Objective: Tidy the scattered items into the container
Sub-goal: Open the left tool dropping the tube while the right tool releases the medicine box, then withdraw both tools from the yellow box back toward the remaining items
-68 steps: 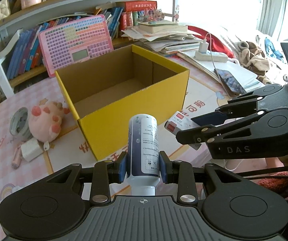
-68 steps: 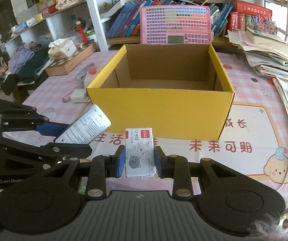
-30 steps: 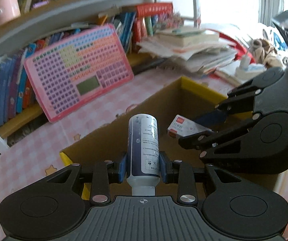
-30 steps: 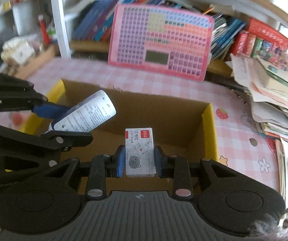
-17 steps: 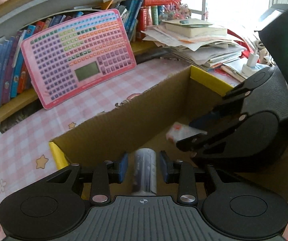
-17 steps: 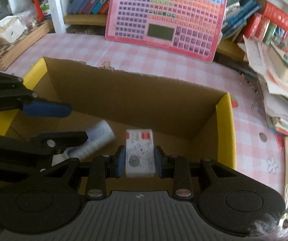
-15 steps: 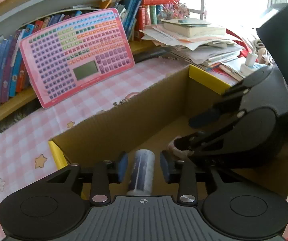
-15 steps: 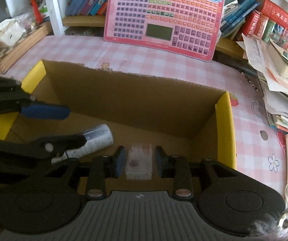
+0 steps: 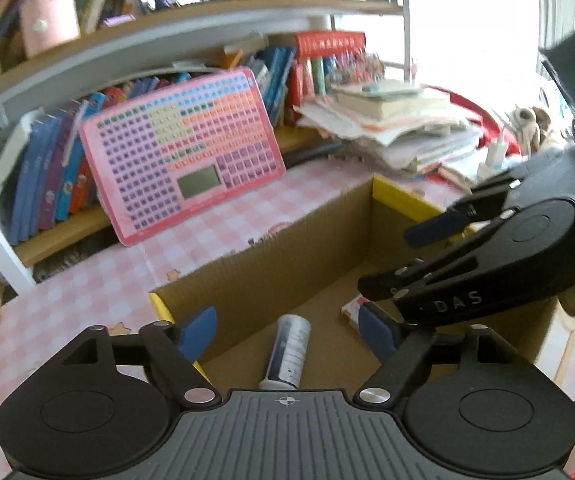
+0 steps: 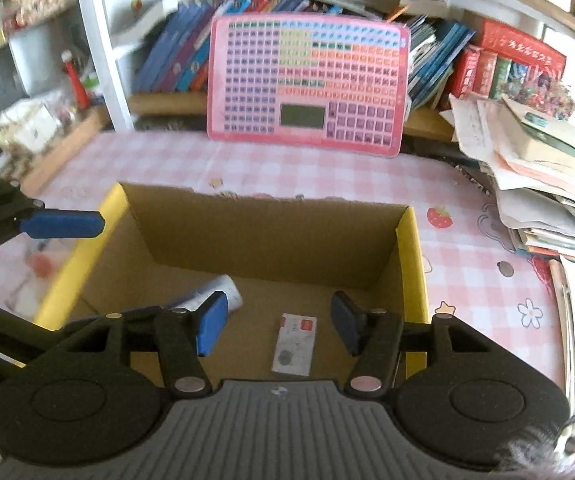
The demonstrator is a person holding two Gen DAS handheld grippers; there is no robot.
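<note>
Bookshelves (image 10: 175, 52) crowded the background, and a pink-checked cloth covered the surface (image 10: 287, 168) ahead of both claws. I held the left claw (image 9: 287, 330) and the right claw (image 10: 277, 322) above the open yellow cardboard box (image 10: 411, 248).

Finding one: both claws had just been opening, and each stood with its pads apart and nothing between them. A second earlier the left claw clamped the white bottle and the right claw clamped the small card packet, both over the box. Now the bottle (image 9: 289, 350) lay on its side on the box floor, below and just ahead of the left claw. The packet (image 10: 294, 343) lay flat on the box floor, directly below the gap of the right claw. I judged both releases good: neither item touched a pad, and both rested inside the walls.

Finding two, the count. Inside the box: one bottle, one packet, two items in all. Claws in view: two, both empty. Beyond the box, leaning against the shelf, stood one pink keyboard-style toy board (image 10: 307, 80). Off to the right of the right claw sat one heap of papers and books (image 10: 535, 168).

To the left of the right claw the surface was blurred; I could not tell what remained there. I judged this pair of items done, with any further scattered items still to be fetched.
</note>
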